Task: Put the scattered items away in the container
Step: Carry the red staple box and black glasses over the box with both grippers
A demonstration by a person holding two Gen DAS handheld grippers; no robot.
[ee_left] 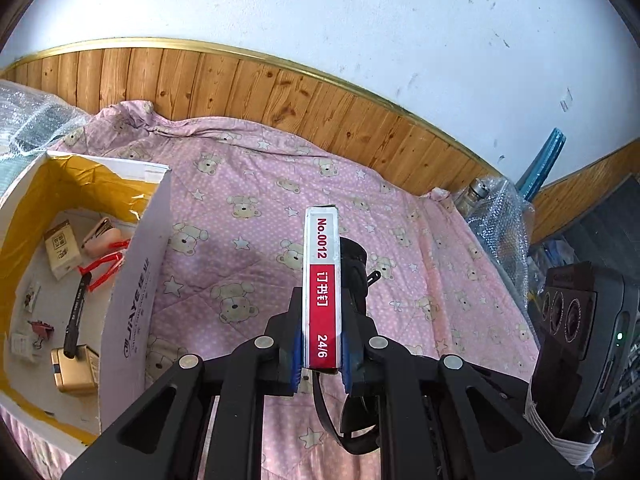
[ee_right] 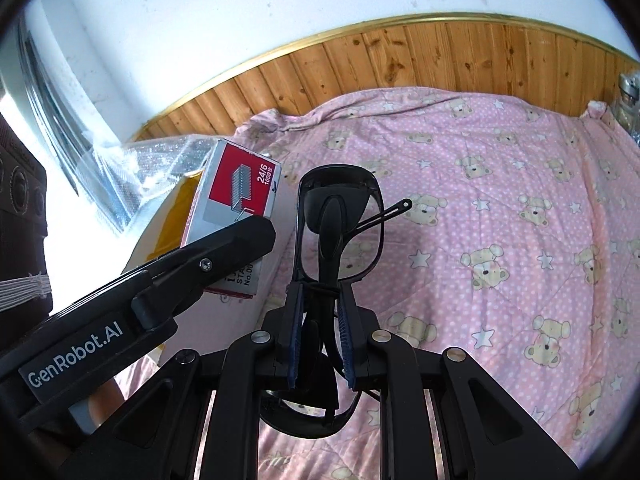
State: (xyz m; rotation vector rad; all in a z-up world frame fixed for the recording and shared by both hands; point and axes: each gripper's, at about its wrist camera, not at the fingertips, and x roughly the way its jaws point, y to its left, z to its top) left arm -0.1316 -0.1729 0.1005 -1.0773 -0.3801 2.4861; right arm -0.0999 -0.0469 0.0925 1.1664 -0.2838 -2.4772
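My left gripper (ee_left: 322, 344) is shut on a red and white staple box (ee_left: 322, 280), held on edge above the pink bear-print bedcover. The same staple box (ee_right: 236, 196) shows in the right wrist view, clamped by the left gripper's arm. My right gripper (ee_right: 320, 332) is shut on folded black glasses (ee_right: 340, 216), one temple sticking out to the right. Part of the black glasses (ee_left: 356, 268) shows just behind the box in the left wrist view. The open cardboard box (ee_left: 136, 280) stands at the left, holding a marker (ee_left: 76, 316), red scissors (ee_left: 102, 268), a binder clip and small packs.
A pink bedcover (ee_left: 248, 208) spreads over the bed. Wood panelling (ee_left: 240, 84) runs along the wall behind. Bubble wrap (ee_left: 28, 116) lies behind the cardboard box, and more wrap with a metal flask (ee_left: 480, 196) sits at the bed's right end. A tracker device (ee_left: 576, 328) is strapped at the right.
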